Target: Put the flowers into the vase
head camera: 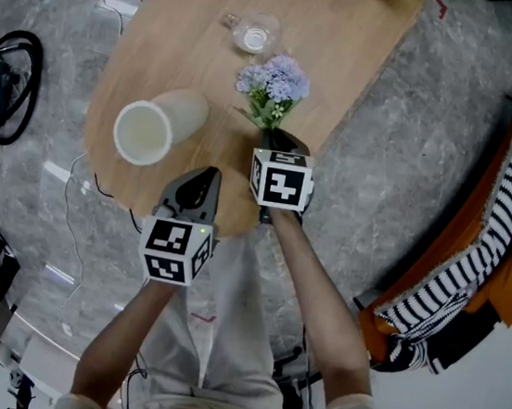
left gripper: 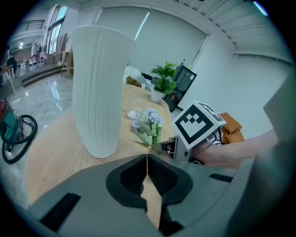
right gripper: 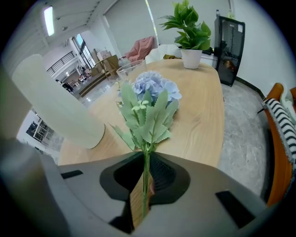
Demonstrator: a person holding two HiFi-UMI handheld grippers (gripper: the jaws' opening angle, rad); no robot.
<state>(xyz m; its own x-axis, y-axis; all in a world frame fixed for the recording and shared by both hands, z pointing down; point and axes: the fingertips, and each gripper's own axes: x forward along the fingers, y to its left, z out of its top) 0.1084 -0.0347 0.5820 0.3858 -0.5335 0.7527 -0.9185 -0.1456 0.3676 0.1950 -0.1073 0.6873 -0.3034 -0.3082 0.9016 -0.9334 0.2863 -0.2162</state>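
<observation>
grip: right gripper [right gripper: 144, 185] clamped on stem of flowers [right gripper: 152, 90], blooms pointing toward far edge of table [head camera: 353, 34] | target: white ribbed vase [head camera: 159, 125] upright by left edge, left of flowers, mouth up | left gripper [left gripper: 147, 169] closed, empty, nearer vase

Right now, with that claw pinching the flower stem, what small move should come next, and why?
Probably a lift straight up. The right claw is closed on the stem of the flowers, which sit low over the table. The white vase stands upright beside them, its open mouth well above the blooms, so the flowers likely need height before they can swing across and drop in.
</observation>
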